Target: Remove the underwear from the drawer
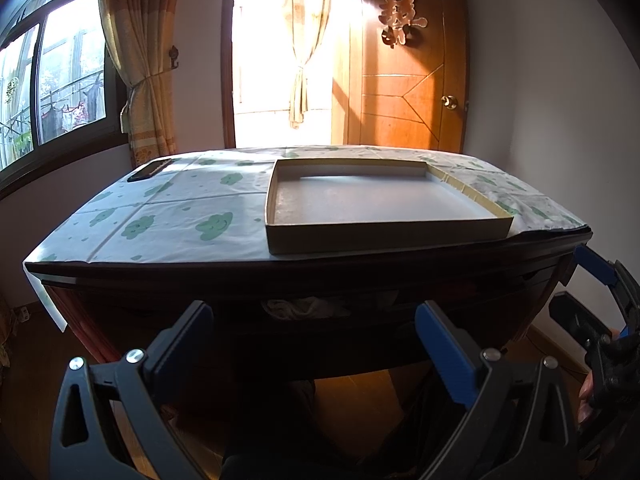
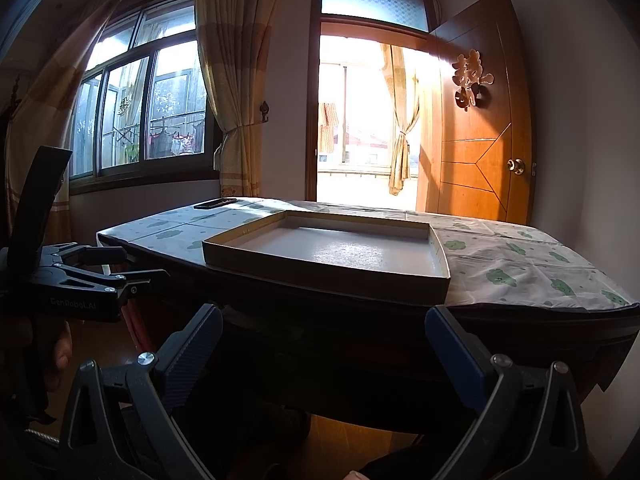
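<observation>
Left to right: a dark flat device (image 1: pixel 149 170) lies on the far-left corner of the cloud-print tablecloth (image 1: pixel 168 216); a shallow open cardboard tray (image 1: pixel 280 240) sits right of centre on the dark wooden table (image 1: pixel 360 276). The left gripper (image 1: pixel 314 332), fingers apart and holding nothing, faces the drawer (image 1: pixel 240 312) under the tabletop, where pale crumpled underwear (image 1: pixel 304 306) shows. The right gripper (image 2: pixel 324 340), fingers likewise apart and empty, hovers before the table's right portion.
</observation>
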Demonstrator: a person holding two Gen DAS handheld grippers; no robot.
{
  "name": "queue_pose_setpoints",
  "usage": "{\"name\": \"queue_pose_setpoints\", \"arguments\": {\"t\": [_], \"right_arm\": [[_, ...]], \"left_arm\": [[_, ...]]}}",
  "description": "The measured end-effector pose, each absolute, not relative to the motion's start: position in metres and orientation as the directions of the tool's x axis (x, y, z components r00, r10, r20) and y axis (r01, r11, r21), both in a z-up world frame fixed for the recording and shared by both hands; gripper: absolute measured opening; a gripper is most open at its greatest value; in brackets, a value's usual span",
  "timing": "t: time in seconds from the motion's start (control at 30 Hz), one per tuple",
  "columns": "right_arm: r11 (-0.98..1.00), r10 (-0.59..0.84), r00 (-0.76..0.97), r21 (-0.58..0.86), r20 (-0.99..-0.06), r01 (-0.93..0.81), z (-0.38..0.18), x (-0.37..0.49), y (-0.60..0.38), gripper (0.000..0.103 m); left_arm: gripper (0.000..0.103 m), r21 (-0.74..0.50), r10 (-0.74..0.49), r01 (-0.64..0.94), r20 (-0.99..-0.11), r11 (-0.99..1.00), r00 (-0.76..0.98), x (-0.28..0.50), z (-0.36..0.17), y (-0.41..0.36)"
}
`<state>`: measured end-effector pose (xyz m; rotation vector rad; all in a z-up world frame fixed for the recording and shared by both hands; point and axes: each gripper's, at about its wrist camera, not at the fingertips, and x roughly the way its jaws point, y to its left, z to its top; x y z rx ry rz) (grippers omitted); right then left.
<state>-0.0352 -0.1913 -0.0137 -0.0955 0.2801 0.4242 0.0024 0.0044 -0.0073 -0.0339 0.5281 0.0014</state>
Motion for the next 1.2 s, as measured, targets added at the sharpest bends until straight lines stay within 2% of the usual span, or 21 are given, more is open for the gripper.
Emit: {"name": "queue_pose_setpoints", "arguments": {"t": [0.27, 0.5, 0.63, 0.77, 1.2], "right_arm": [[0.883, 0.424, 0.866, -0.090, -0.266, -0.460, -0.022, -0.028, -0.185, 0.103], [0.805, 0.529, 0.831, -0.209, -0.175, -0.556, -0.041, -0.015, -0.175, 0.103], [0.787, 0.533, 0.837, -0.293, -0.123, -0.544, -0.054, -0.004, -0.169, 0.102], [0.771, 0.528, 0.842, -0.355, -0.110, -0.530, -0.070, 0.014, -0.164, 0.102], [0.769, 0.505, 0.861, -0.418, -0.067, -0.483, -0.089, 0.041, -0.173, 0.102]], "left_arm": [[0.103, -0.021, 0.007, -0.021, -0.510, 1.000, 0.860, 0.009, -0.016, 0.005], [0.103, -0.039, 0.002, -0.026, -0.515, 0.999, 0.857, 0.012, -0.022, 0.009], [0.103, -0.042, 0.003, -0.029, -0.527, 0.999, 0.850, 0.016, -0.028, 0.009], [0.103, -0.042, 0.006, -0.034, -0.537, 0.999, 0.843, 0.018, -0.031, 0.010], [0.103, -0.051, 0.016, -0.052, -0.548, 0.997, 0.836, 0.019, -0.034, 0.012]]}}
